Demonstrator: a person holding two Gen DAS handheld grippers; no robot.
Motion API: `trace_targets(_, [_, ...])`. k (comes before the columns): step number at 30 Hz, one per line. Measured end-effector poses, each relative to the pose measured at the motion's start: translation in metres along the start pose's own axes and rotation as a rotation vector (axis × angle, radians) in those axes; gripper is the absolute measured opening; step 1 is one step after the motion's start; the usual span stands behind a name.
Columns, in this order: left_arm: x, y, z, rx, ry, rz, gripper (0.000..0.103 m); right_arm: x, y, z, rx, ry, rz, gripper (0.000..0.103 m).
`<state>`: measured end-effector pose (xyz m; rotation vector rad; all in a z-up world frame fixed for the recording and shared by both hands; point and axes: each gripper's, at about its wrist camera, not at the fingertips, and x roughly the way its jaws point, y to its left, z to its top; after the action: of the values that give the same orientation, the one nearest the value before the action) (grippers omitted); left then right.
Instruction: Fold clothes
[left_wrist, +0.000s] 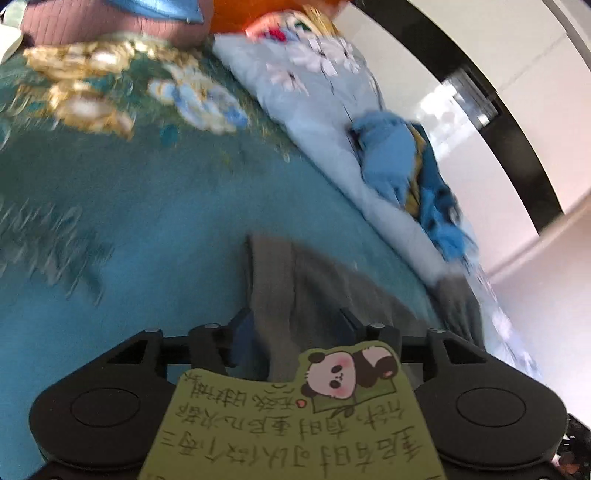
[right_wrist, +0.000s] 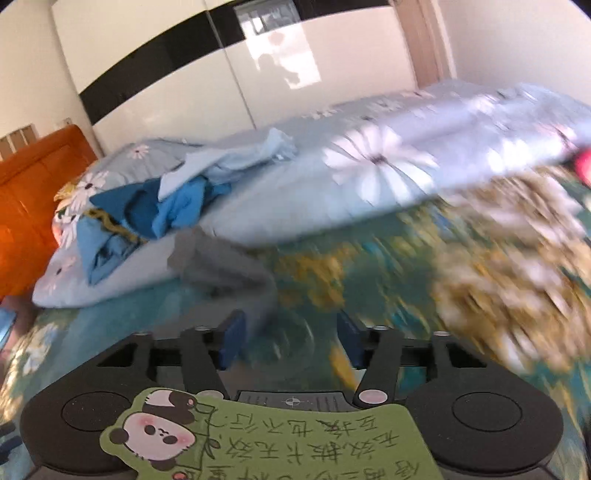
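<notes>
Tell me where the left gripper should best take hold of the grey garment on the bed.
Probably at the grey garment near edge, which already lies between the open fingers of the left gripper. Coming straight forward and low along the teal bedspread suits it, since the cloth lies flat.

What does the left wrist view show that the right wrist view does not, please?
Only the left wrist view shows a pink ribbed cloth at the top and grey cloth lying between the left hand-held gripper fingers. Only the right wrist view shows the open right hand-held gripper over bare bedspread. Both show the grey cloth, blue clothes pile, daisy quilt, teal bedspread and orange headboard.
</notes>
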<state>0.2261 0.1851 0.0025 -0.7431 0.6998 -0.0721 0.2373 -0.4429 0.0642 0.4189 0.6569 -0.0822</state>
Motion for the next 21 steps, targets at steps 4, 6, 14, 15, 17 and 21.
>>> trace_targets(4, [-0.018, 0.002, -0.041, 0.026, 0.083, -0.022, 0.058, -0.014, -0.024, -0.057, 0.102, 0.142, -0.016, 0.055])
trace_targets(6, [-0.020, 0.006, -0.058, -0.017, 0.120, -0.032, 0.060, -0.010, -0.023, -0.073, 0.153, 0.169, 0.018, 0.054])
trace_targets(14, [-0.008, -0.002, -0.094, -0.060, 0.199, -0.097, 0.049, 0.012, -0.012, -0.095, 0.329, 0.202, -0.008, 0.012])
trace_targets(15, [-0.004, -0.002, -0.096, -0.080, 0.204, -0.097, 0.038, 0.006, -0.013, -0.096, 0.353, 0.184, 0.007, 0.011])
trace_targets(17, [0.002, 0.002, -0.097, -0.149, 0.220, -0.106, 0.000, -0.009, -0.015, -0.096, 0.386, 0.143, 0.040, 0.009])
trace_targets(21, [-0.017, -0.011, -0.090, -0.132, 0.143, -0.188, 0.000, -0.057, -0.017, -0.089, 0.405, 0.028, 0.102, 0.009])
